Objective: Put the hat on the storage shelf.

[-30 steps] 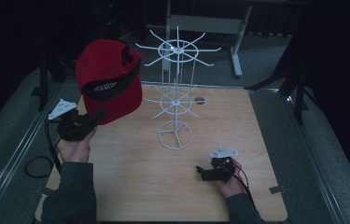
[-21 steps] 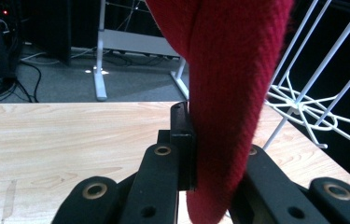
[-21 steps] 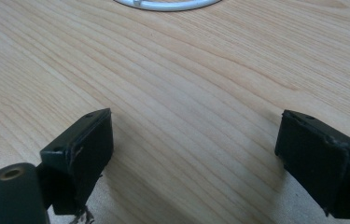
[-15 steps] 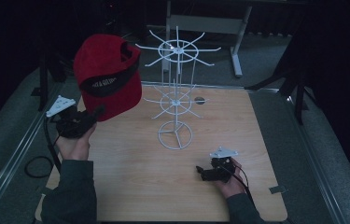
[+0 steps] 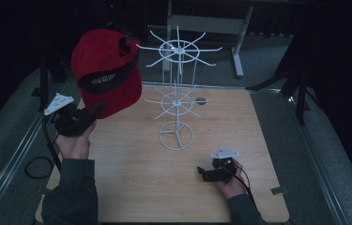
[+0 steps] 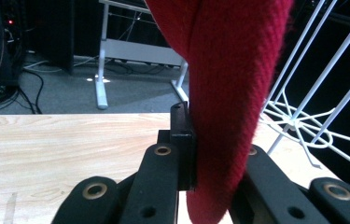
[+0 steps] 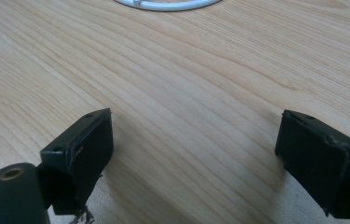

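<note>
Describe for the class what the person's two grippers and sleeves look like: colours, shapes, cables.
Both the left gripper and the right gripper are black, each topped by a grey three-cornered plate and trailing a black cable. Their fingers are flat black blocks on arms with brass-coloured rivets. The person wears dark greyish sleeves.

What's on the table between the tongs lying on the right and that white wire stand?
Nothing: in the high view, bare wood separates the right tongs from the wire stand.

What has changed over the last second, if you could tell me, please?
The left gripper, shut on the red cap, has lifted it slightly up and away from the person, still left of the wire rack. The right gripper stays open and low over the table, and the rack has not moved.
</note>
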`<state>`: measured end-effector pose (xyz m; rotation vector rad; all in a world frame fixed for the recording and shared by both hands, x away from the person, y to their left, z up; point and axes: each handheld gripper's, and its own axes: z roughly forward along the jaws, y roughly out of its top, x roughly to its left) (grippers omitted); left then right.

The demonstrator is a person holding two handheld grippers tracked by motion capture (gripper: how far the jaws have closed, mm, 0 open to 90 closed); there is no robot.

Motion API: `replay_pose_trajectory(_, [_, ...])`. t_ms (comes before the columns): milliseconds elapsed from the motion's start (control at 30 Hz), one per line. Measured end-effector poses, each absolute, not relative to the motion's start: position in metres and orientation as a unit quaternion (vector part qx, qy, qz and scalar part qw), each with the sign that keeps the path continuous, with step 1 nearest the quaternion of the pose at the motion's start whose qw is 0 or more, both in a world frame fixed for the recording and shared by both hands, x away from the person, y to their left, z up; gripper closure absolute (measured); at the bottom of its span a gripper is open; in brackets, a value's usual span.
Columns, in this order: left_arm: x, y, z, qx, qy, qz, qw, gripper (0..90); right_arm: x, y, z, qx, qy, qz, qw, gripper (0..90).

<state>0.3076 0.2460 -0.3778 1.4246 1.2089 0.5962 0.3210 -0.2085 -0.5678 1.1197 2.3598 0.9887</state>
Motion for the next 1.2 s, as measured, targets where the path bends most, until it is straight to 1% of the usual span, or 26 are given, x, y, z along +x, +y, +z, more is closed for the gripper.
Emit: replay_pose_trajectory(1200, [0.302,0.241,-0.35,0.595,0.492,0.289,0.566,85.9,0.321,-0.208,-0.568,0.395,0.832,0.348,0.174,11.2])
